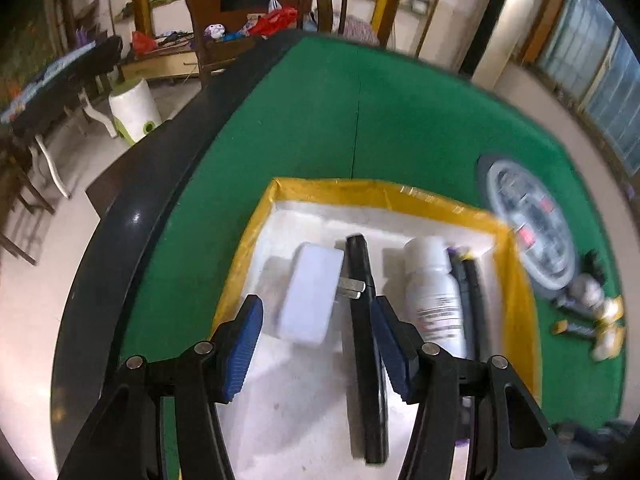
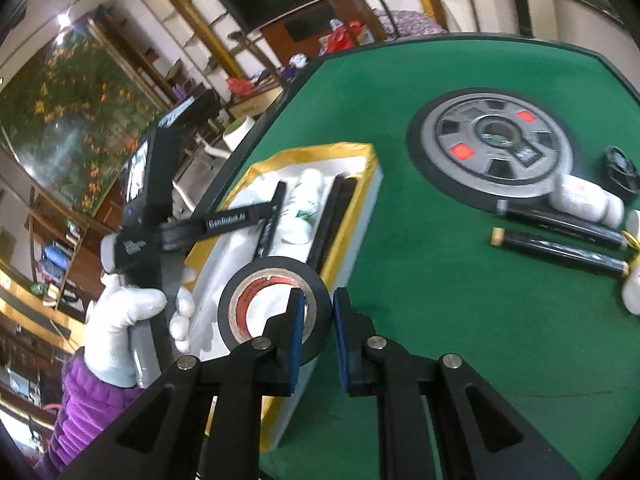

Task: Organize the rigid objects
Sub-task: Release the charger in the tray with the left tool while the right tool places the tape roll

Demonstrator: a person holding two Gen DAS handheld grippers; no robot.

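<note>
Black tape (image 2: 267, 312), a roll with a red-printed core, sits clenched between my right gripper's (image 2: 314, 320) blue pads (image 2: 298, 336), low in the middle of the right wrist frame. It hangs over the near corner of the yellow-rimmed box (image 2: 360, 152), which runs up and left from there across the green table (image 2: 460, 300). Inside that box lie a white bottle (image 2: 306, 196) and dark sticks alongside it. To the left, my gloved left hand (image 2: 120, 320) grips its own tool. At the right of the frame two black pens (image 2: 560, 246) lie near a grey disc (image 2: 494, 142), with a small white jar (image 2: 586, 200) touching the disc's edge.

My left gripper (image 1: 316, 344) is spread wide and grasps nothing, low in the left wrist frame over the box's (image 1: 248, 248) white floor. Just beyond its pads lie a white plug (image 1: 312, 292), a long black bar (image 1: 362, 320) and the bottle (image 1: 434, 292) side by side, the plug's prongs touching the bar. The disc (image 1: 528, 220) blurs at the right.
</note>
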